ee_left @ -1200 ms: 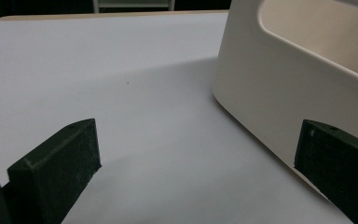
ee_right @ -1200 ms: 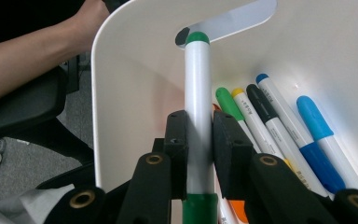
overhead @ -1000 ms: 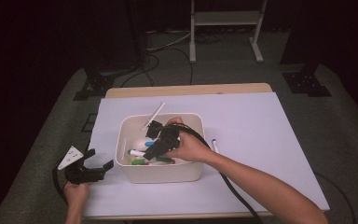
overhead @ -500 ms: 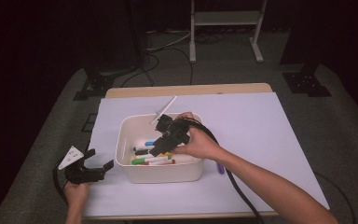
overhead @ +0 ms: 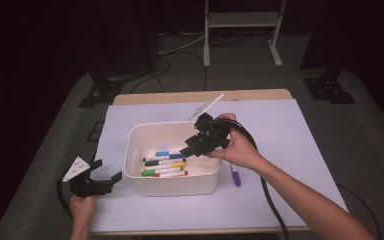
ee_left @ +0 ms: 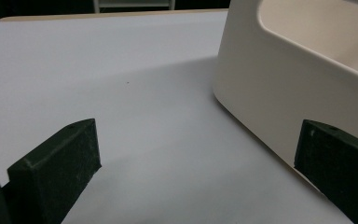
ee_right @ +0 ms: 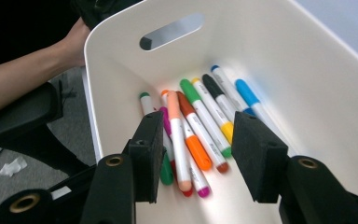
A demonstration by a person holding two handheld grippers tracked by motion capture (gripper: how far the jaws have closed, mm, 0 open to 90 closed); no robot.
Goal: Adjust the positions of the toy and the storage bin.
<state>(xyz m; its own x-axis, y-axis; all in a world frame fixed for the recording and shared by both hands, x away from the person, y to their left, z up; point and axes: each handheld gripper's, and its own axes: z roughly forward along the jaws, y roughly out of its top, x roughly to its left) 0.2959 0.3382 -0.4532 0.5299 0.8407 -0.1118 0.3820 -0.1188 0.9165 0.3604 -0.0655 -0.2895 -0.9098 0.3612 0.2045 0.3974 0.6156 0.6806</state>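
The right gripper point(overhead: 187, 148) hangs over the white plastic bin point(overhead: 170, 184) near the middle of the table, tilted down toward its inside from the right rim. Its jaws have just been opening and now stand fairly wide with nothing between them; in the right gripper view point(ee_right: 196, 154) the black pads frame the markers point(ee_right: 200, 135) lying loose on the bin's floor below. From above, those markers point(overhead: 165, 165) sit in a rough stack toward the near side of the bin, with blue, black, yellow, green and red or orange showing among them. One purple marker point(overhead: 235, 176) lies outside on the white paper sheet point(overhead: 290, 150), just beside the bin's right wall and under the person's right wrist. A white stick-like piece point(overhead: 206, 106) leans out over the bin's far rim; I cannot tell what it is. The left gripper point(overhead: 106, 181) rests low at the near left, just beside the bin's left wall, its jaws spread wide and empty; the left gripper view shows the bin's wall point(ee_left: 279, 93) close by its right jaw.
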